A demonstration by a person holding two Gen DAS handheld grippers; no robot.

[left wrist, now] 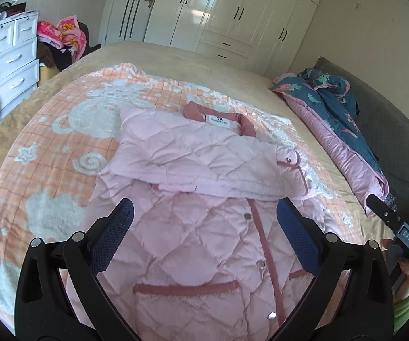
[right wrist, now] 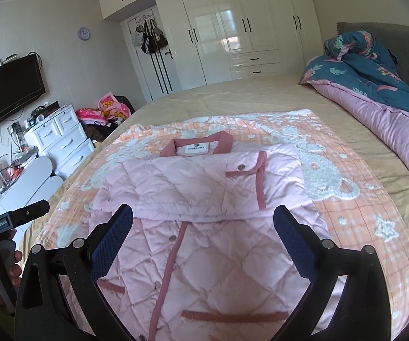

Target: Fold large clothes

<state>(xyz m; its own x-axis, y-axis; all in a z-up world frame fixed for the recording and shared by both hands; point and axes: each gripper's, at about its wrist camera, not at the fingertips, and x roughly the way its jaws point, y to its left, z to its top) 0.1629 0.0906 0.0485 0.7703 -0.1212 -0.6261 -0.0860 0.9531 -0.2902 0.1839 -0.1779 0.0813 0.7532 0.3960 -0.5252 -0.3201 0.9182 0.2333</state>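
**Pink quilted jacket lies partly folded under two open grippers**

We see the pink quilted jacket (left wrist: pixel 201 199) lying flat on the peach patterned blanket (left wrist: pixel 62 147), which is spread over the tan bed (left wrist: pixel 204 59). Its long axis runs away from us: the darker pink collar (left wrist: pixel 218 115) with its white label points toward the white wardrobe (left wrist: pixel 233 8) at the far side of the bed, and the hem end comes toward the cameras. Both sleeves are folded across the chest, forming a pale band crosswise to that axis; a cuff with a snap (left wrist: pixel 288 160) sits at the jacket's right edge in the left wrist view.

Our left gripper (left wrist: pixel 204 218) hovers over the jacket's lower half, its fingers (left wrist: pixel 119 227) spread wide and released, holding nothing. The snap placket runs between them, and the folded sleeve band lies just beyond the fingertips. Our right gripper (right wrist: pixel 203 224) is likewise open and empty above the same lower half, with the pocket trim (right wrist: pixel 233 316) between its fingers (right wrist: pixel 295 236).

Beyond the jacket, toward the headboard side, a blue and pink duvet (left wrist: pixel 346 119) is bunched up on the bed.
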